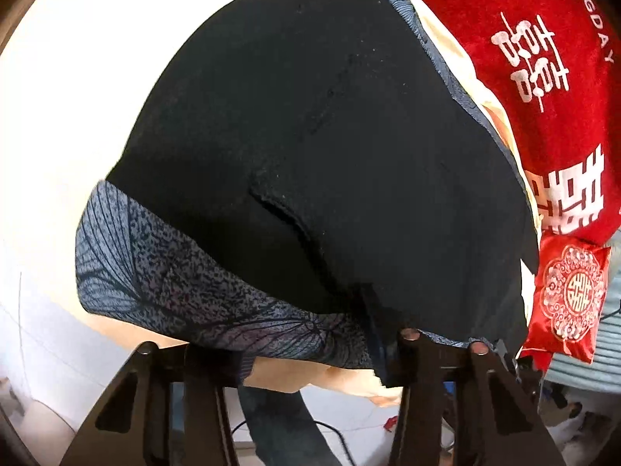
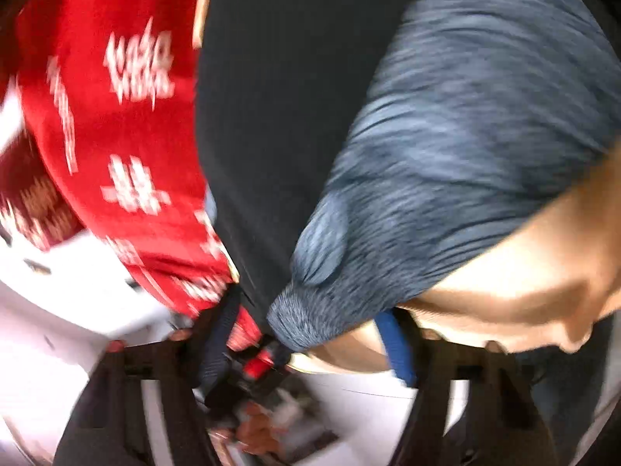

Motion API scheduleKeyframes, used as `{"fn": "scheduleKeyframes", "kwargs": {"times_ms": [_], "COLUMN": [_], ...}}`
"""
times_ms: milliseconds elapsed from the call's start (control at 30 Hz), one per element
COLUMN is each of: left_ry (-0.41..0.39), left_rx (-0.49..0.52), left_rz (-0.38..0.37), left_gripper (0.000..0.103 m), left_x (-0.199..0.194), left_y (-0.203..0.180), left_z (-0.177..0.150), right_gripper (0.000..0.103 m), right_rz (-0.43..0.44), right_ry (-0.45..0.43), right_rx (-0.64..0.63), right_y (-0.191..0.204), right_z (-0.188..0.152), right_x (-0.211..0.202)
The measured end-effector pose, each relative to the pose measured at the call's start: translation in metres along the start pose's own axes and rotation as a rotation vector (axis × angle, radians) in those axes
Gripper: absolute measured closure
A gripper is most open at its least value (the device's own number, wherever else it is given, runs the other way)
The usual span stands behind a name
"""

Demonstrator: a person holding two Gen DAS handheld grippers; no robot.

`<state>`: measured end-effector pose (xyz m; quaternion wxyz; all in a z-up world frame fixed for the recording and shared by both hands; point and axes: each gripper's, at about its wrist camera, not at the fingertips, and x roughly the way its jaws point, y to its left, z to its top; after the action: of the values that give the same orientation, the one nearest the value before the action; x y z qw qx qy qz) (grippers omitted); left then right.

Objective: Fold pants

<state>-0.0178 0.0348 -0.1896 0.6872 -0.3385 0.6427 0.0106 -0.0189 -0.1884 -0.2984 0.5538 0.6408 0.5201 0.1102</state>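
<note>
Black pants (image 1: pixel 330 136) lie spread over a blue-grey leaf-patterned cloth (image 1: pixel 155 272); a curved pocket seam shows near their middle. My left gripper (image 1: pixel 310 349) sits at the near edge, its fingers (image 1: pixel 407 353) closed in on the bunched hem of pants and patterned cloth. The right wrist view is blurred. There the black pants (image 2: pixel 279 116) run down beside the patterned cloth (image 2: pixel 465 136), and both end in a bunched tip. My right gripper (image 2: pixel 306 338) straddles that tip with its jaws apart. Cream cloth shows between the tip and the blue pad (image 2: pixel 396 349).
A red cloth with white characters (image 1: pixel 524 58) (image 2: pixel 116 116) lies along the pants' far side, with a red embroidered pouch (image 1: pixel 570 303) beside it. A cream sheet (image 1: pixel 58 116) (image 2: pixel 524 291) covers the surface. Below its near edge I see cables and floor.
</note>
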Motion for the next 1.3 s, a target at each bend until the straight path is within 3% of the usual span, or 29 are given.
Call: {"fn": "scheduleKeyframes", "kwargs": {"times_ms": [67,100,267,400,533,667,867,933,967,1033,1100,1133,1167,1200,1300], "left_ry": [0.002,0.001,-0.032,-0.088,-0.171,-0.255,-0.290,-0.278,-0.288,-0.327,-0.326,-0.325,-0.328,-0.333,-0.326], "left_rx": [0.014,0.013,0.060,0.109,0.177,0.215,0.230,0.206,0.195,0.179,0.167,0.166,0.176,0.195,0.284], "left_rz": [0.012,0.006,-0.010,-0.018,-0.007,0.039,0.170,0.249,0.286,0.359,0.362,0.363,0.376,0.394,0.452], "left_gripper": [0.075,0.075,0.075,0.075,0.075,0.075,0.074,0.061,0.044,0.031,0.031,0.031,0.031,0.031,0.031], "left_x": [-0.007,-0.010,-0.043,-0.070,-0.085,-0.078,-0.023,0.001,0.006,0.010,0.006,-0.001,-0.005,-0.011,-0.017], "left_y": [0.005,0.005,-0.014,-0.048,-0.093,-0.136,-0.159,-0.154,-0.152,-0.149,-0.146,-0.145,-0.147,-0.148,-0.159], "left_z": [-0.001,0.000,0.006,0.022,0.059,0.117,0.194,0.211,0.215,0.223,0.224,0.222,0.220,0.216,0.198], "right_gripper": [0.090,0.095,0.095,0.095,0.095,0.092,0.092,0.092,0.092,0.091,0.084,0.066,0.040,0.030,0.027], "right_rz": [0.028,0.026,-0.087,-0.165,-0.206,-0.274,-0.384,-0.426,-0.440,-0.463,-0.460,-0.447,-0.440,-0.434,-0.472], "right_ry": [-0.019,-0.026,-0.004,0.050,0.117,0.185,0.267,0.279,0.280,0.285,0.292,0.301,0.308,0.317,0.304], "right_rx": [0.071,0.074,-0.137,-0.310,-0.409,-0.477,-0.501,-0.500,-0.501,-0.485,-0.470,-0.483,-0.503,-0.543,-0.688], "right_y": [-0.005,0.000,0.068,0.138,0.197,0.246,0.249,0.239,0.234,0.231,0.232,0.237,0.242,0.253,0.277], "right_z": [-0.001,-0.004,-0.010,0.009,0.058,0.117,0.196,0.216,0.223,0.236,0.236,0.233,0.229,0.219,0.188], "right_x": [-0.006,-0.010,-0.029,-0.023,-0.004,0.038,0.110,0.132,0.141,0.155,0.156,0.155,0.153,0.149,0.132]}}
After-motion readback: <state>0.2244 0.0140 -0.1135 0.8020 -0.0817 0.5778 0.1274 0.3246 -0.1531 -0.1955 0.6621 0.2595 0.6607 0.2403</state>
